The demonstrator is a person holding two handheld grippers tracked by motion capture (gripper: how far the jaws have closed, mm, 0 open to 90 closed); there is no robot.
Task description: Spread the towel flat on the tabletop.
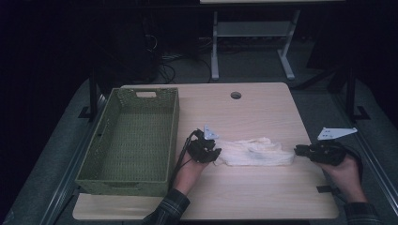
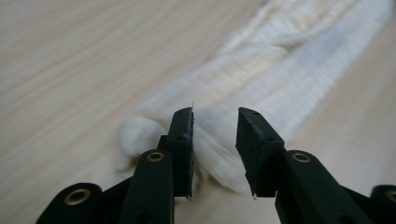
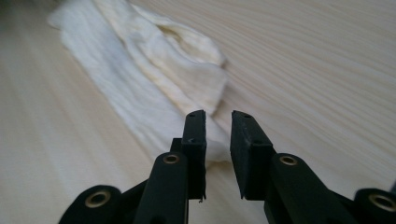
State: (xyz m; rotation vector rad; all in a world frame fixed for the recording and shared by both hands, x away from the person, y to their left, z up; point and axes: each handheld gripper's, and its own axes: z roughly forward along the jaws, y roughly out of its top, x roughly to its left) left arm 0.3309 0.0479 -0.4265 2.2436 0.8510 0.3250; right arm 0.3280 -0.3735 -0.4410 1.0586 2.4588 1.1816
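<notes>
Cloth [image 1: 253,152] flat on bench [image 1: 263,112], stretched between claws, right of empty basket [image 1: 129,136] | left claw [image 2: 215,135] apart, cloth end between jaws, unpressed | right claw [image 3: 218,135] apart at other end | judged: cloth laid out, released; basket step left.

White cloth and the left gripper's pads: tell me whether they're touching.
Apart. In the left gripper view the left gripper stands open with the white cloth lying between the jaws, a visible gap on each side of the fabric.
</notes>
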